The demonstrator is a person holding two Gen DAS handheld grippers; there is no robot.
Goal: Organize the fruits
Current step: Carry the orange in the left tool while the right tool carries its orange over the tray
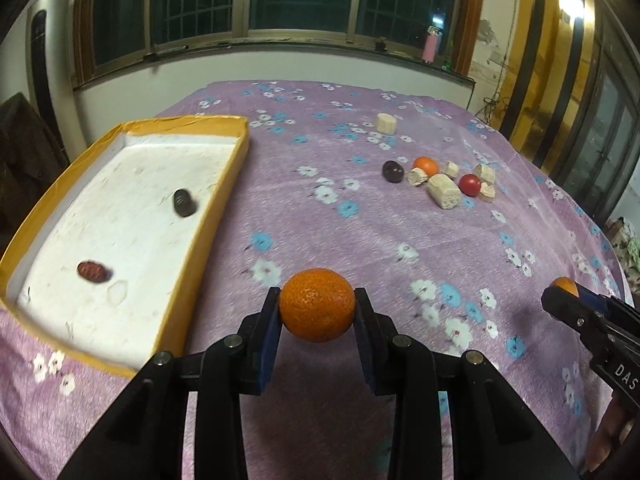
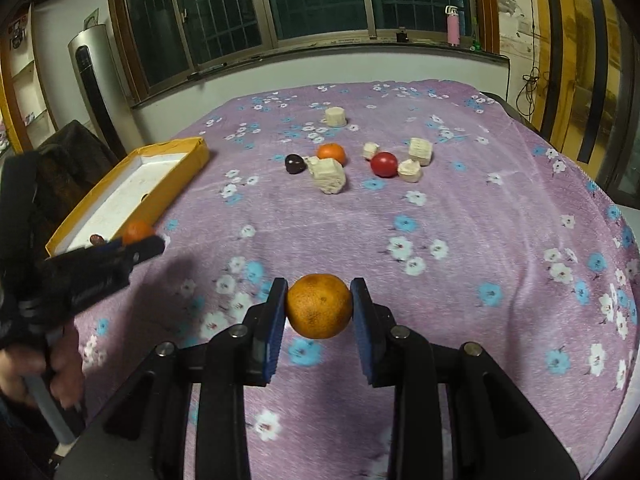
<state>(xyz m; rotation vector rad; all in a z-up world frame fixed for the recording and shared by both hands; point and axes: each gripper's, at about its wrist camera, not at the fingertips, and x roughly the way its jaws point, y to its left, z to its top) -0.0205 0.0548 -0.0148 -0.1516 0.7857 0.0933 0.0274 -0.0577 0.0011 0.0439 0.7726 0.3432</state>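
Purple flowered cloth (image 1: 360,216) covers a table under dark windows. At its left edge, a shallow yellow-rimmed white tray (image 1: 208,216) holds two dark dates (image 1: 184,202). Beside it, the left gripper (image 1: 317,312) clamps a bright orange tangerine (image 1: 317,306). Toward the right edge, the right gripper (image 2: 319,312) grips a duller orange tangerine (image 2: 319,312). Farther back lie loose fruits and pale foam chunks (image 2: 328,174).

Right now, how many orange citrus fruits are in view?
3: one orange in the left gripper, a second orange in the right gripper, a third orange loose on the cloth among the pale chunks.
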